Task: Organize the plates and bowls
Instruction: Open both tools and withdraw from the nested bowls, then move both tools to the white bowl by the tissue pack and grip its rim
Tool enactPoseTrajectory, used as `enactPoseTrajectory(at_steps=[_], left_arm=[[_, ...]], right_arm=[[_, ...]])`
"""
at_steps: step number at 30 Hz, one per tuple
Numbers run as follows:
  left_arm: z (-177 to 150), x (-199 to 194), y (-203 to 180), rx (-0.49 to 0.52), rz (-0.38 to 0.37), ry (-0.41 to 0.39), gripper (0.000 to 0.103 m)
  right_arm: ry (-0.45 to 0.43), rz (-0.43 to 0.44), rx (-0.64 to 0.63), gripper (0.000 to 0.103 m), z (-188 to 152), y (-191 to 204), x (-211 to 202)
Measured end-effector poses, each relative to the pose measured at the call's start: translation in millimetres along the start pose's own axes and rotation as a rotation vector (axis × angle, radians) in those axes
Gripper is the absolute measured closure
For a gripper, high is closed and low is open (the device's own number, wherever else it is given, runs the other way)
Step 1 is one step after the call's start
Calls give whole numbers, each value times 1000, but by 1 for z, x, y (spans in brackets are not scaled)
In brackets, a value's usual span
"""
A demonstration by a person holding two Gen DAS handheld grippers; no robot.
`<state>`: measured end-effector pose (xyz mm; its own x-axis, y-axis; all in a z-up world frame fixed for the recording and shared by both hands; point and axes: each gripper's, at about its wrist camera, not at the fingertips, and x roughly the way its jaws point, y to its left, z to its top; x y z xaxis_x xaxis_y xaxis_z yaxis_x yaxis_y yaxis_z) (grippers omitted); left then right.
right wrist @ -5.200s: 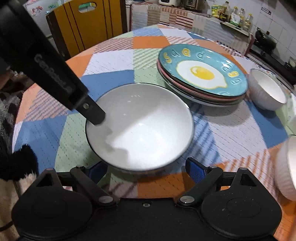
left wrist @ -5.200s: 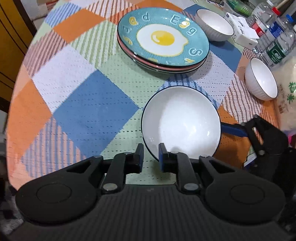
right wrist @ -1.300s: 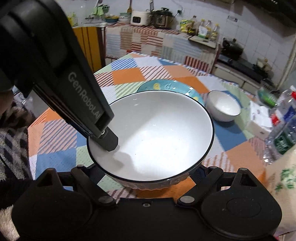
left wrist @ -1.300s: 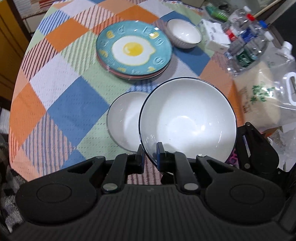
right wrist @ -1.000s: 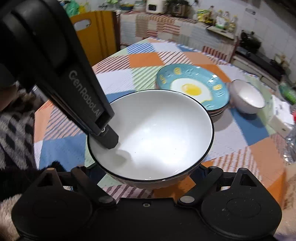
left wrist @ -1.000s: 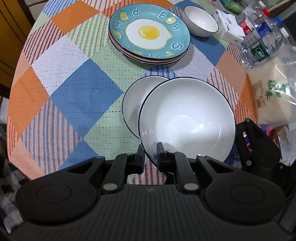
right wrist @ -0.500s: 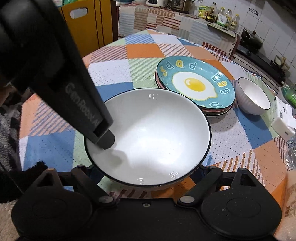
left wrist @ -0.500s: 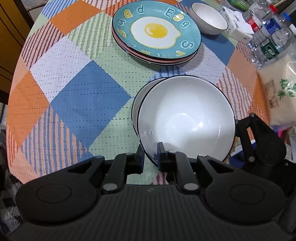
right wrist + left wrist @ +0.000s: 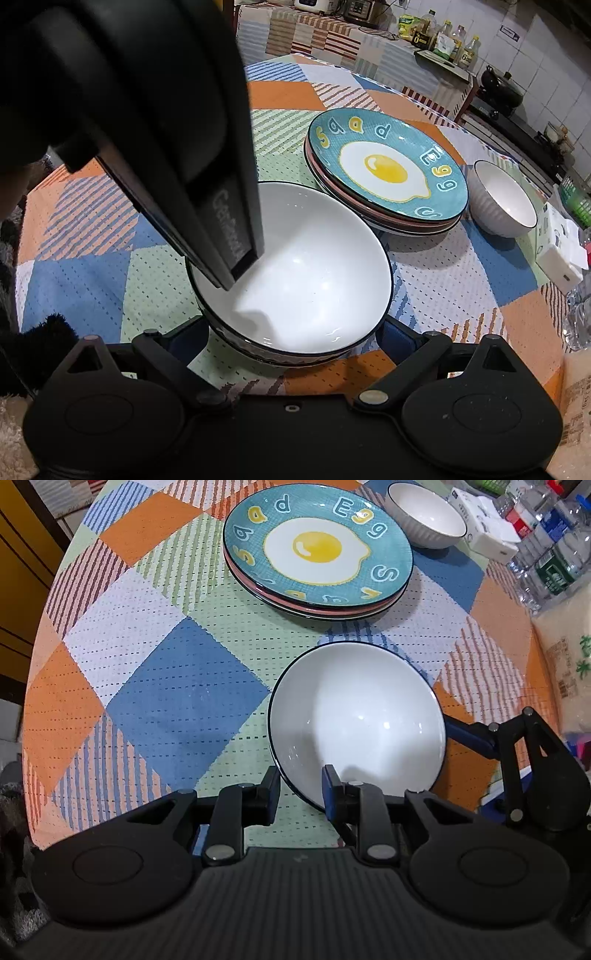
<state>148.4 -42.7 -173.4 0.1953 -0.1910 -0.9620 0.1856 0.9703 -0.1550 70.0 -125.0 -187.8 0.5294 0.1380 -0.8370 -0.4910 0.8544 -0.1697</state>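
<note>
A large white bowl [image 9: 356, 720] with a dark rim sits nested in a second white bowl, whose rim [image 9: 240, 345] shows just below it. My left gripper [image 9: 300, 794] straddles the near rim. Its jaws are opening and the pads stand off the rim, which still passes between them. In the right wrist view one left finger [image 9: 236, 258] reaches into the bowl [image 9: 314, 273]. My right gripper [image 9: 291, 338] spans the bowl's sides. Its jaws are opening too, and a small gap shows at each pad. A stack of plates [image 9: 317, 546] topped by a teal egg plate lies beyond.
A small grey ribbed bowl [image 9: 424, 515] stands behind the plates [image 9: 384, 170]. Water bottles [image 9: 546, 561], a white box [image 9: 484, 535] and a rice bag [image 9: 569, 657] crowd the right side. The checked tablecloth [image 9: 166, 701] ends at a rounded edge on the left.
The large bowl came down onto the other white bowl and now sits nested in it. The left jaws have parted from its rim, and the right jaws have widened.
</note>
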Motion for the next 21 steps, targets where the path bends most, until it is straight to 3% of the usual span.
enactPoseTrajectory(at_steps=[8,12,21], left_arm=[[7,-38,9,-35,-103,-49,74],[17,-59,-2,8,-106,-94,74],[69,-74,-18,47,-134,-176,74]], right_arm=[[-51,55,51,5,-3,-37,-40],[-111,40,87,5,1,-67,-58],[-219,0,207,8,41,-150,-74]])
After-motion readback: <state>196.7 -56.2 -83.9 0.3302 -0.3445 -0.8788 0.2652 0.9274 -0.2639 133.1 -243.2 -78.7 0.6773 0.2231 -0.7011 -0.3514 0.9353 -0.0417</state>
